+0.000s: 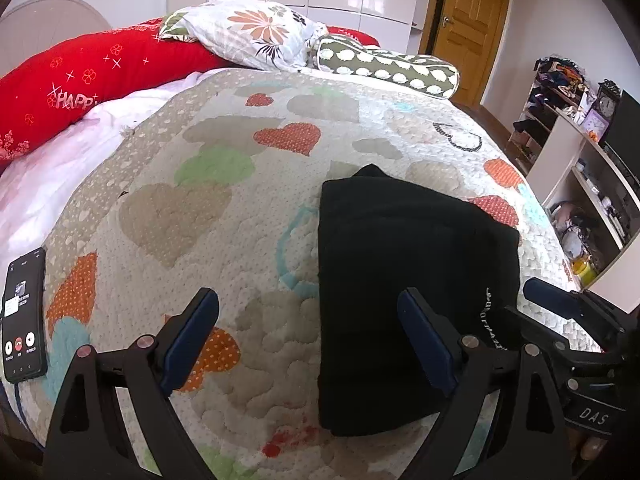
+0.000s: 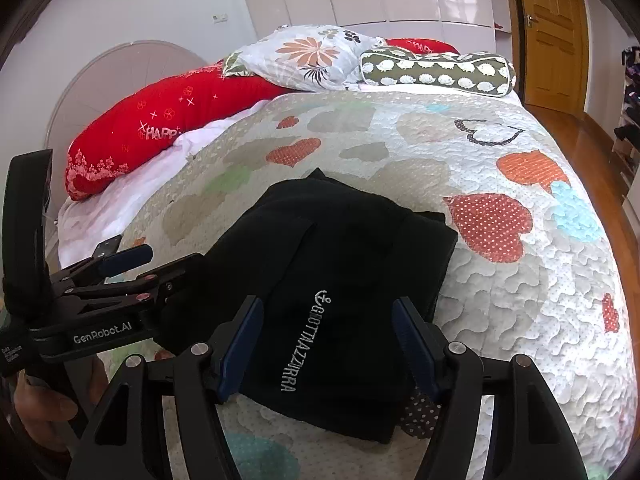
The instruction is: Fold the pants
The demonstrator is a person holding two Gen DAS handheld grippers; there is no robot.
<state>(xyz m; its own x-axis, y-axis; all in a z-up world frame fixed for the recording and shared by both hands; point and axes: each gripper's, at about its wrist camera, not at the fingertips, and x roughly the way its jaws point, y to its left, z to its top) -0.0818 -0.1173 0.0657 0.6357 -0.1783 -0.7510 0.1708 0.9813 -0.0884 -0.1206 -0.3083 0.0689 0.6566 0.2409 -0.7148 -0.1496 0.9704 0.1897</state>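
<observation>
The black pants [image 1: 404, 280] lie folded into a compact rectangle on the heart-patterned quilt [image 1: 224, 208]. White lettering shows on the top layer in the right wrist view [image 2: 336, 300]. My left gripper [image 1: 312, 340] is open and empty, above the quilt at the pants' left edge. My right gripper [image 2: 326, 344] is open and empty, hovering over the near end of the pants. The right gripper also shows at the right edge of the left wrist view [image 1: 560, 320]. The left gripper shows at the left of the right wrist view [image 2: 120, 276].
A phone [image 1: 24, 316] with a lit screen lies on the quilt at the left edge. A red bolster [image 1: 100, 80], a floral pillow [image 1: 248, 32] and a green patterned bolster [image 1: 392, 68] lie at the bed's head. Shelves [image 1: 580, 152] stand to the right, a wooden door [image 1: 468, 4] beyond.
</observation>
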